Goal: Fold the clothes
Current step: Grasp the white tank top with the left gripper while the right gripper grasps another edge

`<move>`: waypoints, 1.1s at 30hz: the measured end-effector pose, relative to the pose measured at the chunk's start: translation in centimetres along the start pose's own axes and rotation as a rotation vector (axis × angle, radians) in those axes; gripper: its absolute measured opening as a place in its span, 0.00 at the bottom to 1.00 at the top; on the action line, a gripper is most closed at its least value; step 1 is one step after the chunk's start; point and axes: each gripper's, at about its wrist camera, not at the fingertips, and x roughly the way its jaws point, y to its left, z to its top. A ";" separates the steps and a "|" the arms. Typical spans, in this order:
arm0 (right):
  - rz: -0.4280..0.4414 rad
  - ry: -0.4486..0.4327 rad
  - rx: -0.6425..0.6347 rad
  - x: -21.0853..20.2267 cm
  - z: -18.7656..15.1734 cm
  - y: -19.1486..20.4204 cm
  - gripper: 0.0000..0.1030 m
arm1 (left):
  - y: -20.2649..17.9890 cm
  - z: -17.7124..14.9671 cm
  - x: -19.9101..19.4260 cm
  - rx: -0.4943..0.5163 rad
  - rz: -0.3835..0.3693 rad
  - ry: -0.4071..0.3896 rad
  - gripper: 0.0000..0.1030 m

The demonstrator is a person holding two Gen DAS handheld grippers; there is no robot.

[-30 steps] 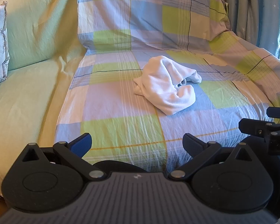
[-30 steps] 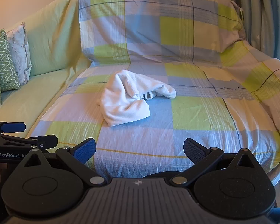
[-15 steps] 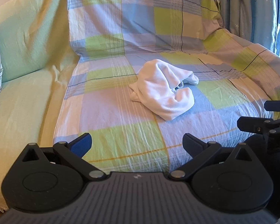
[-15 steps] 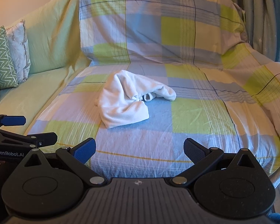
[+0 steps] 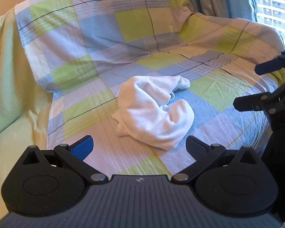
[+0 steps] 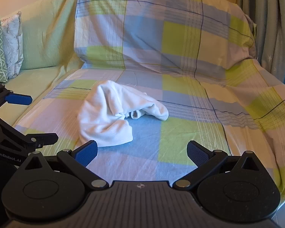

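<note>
A crumpled white garment (image 5: 153, 112) (image 6: 115, 114) lies in a heap on the checked sheet (image 5: 209, 95) (image 6: 190, 133) that covers the sofa seat. My left gripper (image 5: 139, 146) is open just short of the heap's near edge, with nothing between its fingers. My right gripper (image 6: 141, 150) is open too and empty, with the heap just ahead of its left finger (image 6: 85, 153). Each gripper shows at the edge of the other's view: the right gripper (image 5: 256, 87) at the right, the left gripper (image 6: 36, 120) at the left.
A plain green cover (image 6: 41, 38) drapes the sofa's left part. Two cushions (image 6: 3, 47) lean at the far left. Curtains (image 6: 271, 28) hang at the right, with a window (image 5: 275, 9) behind them. The sofa back (image 6: 152, 28) rises behind the garment.
Both grippers have moved forward toward the garment, which now looks larger and closer. The left view has swung so more of the window shows. Both stay open.
</note>
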 end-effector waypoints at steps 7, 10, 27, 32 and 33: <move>0.028 0.001 -0.149 5.4 1.5 -2.2 0.99 | -0.2 2.8 6.1 0.151 -0.010 -0.020 0.99; 0.071 -0.003 -0.213 8.1 2.5 -2.8 0.93 | -0.5 3.4 8.7 0.249 0.000 -0.018 0.84; 0.086 -0.033 -0.463 15.8 7.6 -4.0 0.02 | 4.0 4.7 10.7 0.111 -0.143 -0.050 0.72; 0.008 -0.108 -0.375 11.8 10.2 -6.3 0.02 | 0.0 3.6 7.2 0.287 -0.242 -0.155 0.85; -0.010 -0.124 -0.365 10.9 10.6 -6.6 0.02 | -1.1 3.2 7.1 0.347 -0.246 -0.148 0.85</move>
